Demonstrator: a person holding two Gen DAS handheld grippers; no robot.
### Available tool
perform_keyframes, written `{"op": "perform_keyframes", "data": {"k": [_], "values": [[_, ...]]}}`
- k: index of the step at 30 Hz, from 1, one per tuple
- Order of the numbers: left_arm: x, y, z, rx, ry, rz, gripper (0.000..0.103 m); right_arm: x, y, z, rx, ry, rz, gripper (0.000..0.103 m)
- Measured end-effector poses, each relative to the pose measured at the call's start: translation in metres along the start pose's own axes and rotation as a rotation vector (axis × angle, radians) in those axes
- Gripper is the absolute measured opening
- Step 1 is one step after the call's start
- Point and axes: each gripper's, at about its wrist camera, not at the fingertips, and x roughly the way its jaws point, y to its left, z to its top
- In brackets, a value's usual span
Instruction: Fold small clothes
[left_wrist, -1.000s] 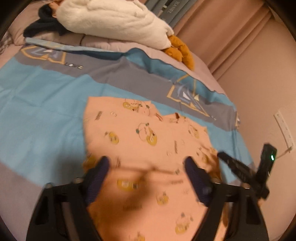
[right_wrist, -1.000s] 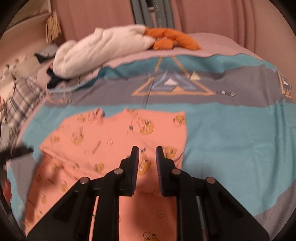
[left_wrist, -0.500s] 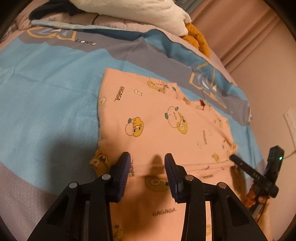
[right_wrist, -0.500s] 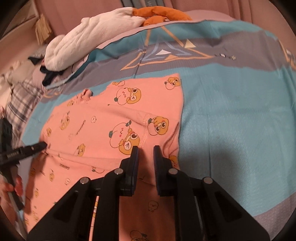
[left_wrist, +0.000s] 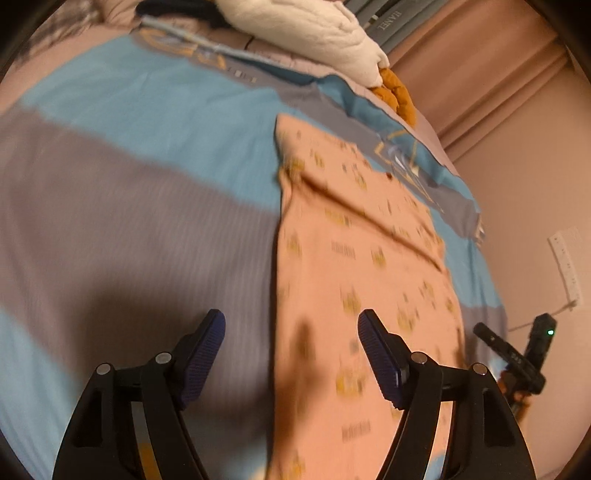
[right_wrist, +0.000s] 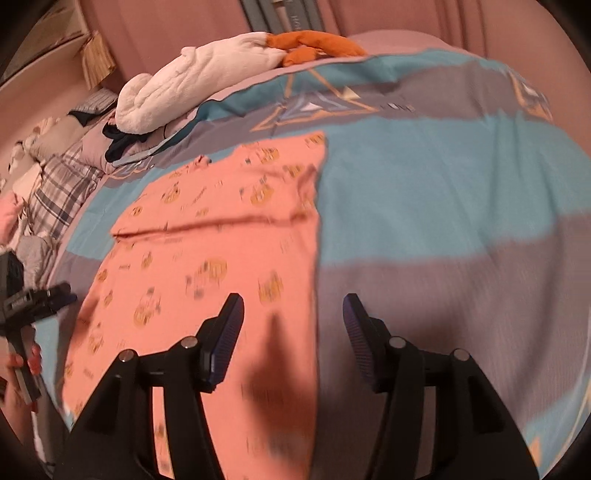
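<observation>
A: Bed first: a wide blue and grey cover fills both views, with pink curtains at the far side and a white plush heaped near the pillows.

B: And the garment?

A: It is a pink shirt with a yellow print, lying flat in the middle of the bed. Its far part is already doubled over, and the crease runs left to right across it.

B: What about the tongs?

A: Both pairs are opening, and nothing is between their pads. The left tongs hover over the shirt's left edge, with one pad above grey cover and the other above pink cloth. The right tongs straddle the right edge in the same way. The pictures are blurred, so I cannot tell how close they are to the cloth.

B: So what is the step?

A: I judge that it is a fresh grab on the near part for the next fold. To do it well, bring both pairs down on matching spots of the two side edges, level with each other. Pinch only the shirt and none of the cover. Lift both edges together, carry the near part over to the crease, and keep the side edges lined up.

B: What is the risk?

A: If one side leads, the fold goes askew.
</observation>
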Motion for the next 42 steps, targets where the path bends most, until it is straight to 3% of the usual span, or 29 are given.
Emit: {"op": "perform_keyframes", "data": {"k": [8, 13, 15, 22, 25, 28, 34, 38, 42], "values": [[-0.014, -0.002, -0.05, -0.082, 0.035, -0.152, 0.073, -0.029, -0.022, -0.061, 0.154, 0.099, 0.153, 0.064], [0.003, -0.005, -0.054, -0.101, 0.075, -0.185, 0.073, -0.026, -0.025, -0.084, 0.22, 0.129, 0.224, 0.066], [0.009, -0.006, -0.048, -0.111, 0.068, -0.21, 0.073, -0.019, -0.026, -0.089, 0.263, 0.121, 0.304, 0.067], [0.043, -0.015, -0.015, -0.122, 0.12, -0.309, 0.073, 0.014, -0.013, -0.063, 0.273, 0.118, 0.381, 0.067], [0.056, -0.017, -0.006, -0.14, 0.14, -0.335, 0.073, 0.03, -0.008, -0.046, 0.274, 0.129, 0.379, 0.059], [0.056, -0.015, -0.007, -0.161, 0.129, -0.357, 0.072, 0.037, -0.013, -0.044, 0.295, 0.133, 0.379, 0.045], [0.045, -0.004, -0.035, -0.16, 0.174, -0.348, 0.037, 0.023, -0.024, -0.07, 0.3, 0.163, 0.407, 0.015], [0.034, 0.009, -0.062, -0.223, 0.181, -0.374, 0.021, 0.007, -0.028, -0.096, 0.335, 0.18, 0.458, 0.012], [0.02, 0.015, -0.084, -0.25, 0.18, -0.395, 0.019, -0.007, -0.023, -0.115, 0.316, 0.2, 0.472, 0.011]]}}
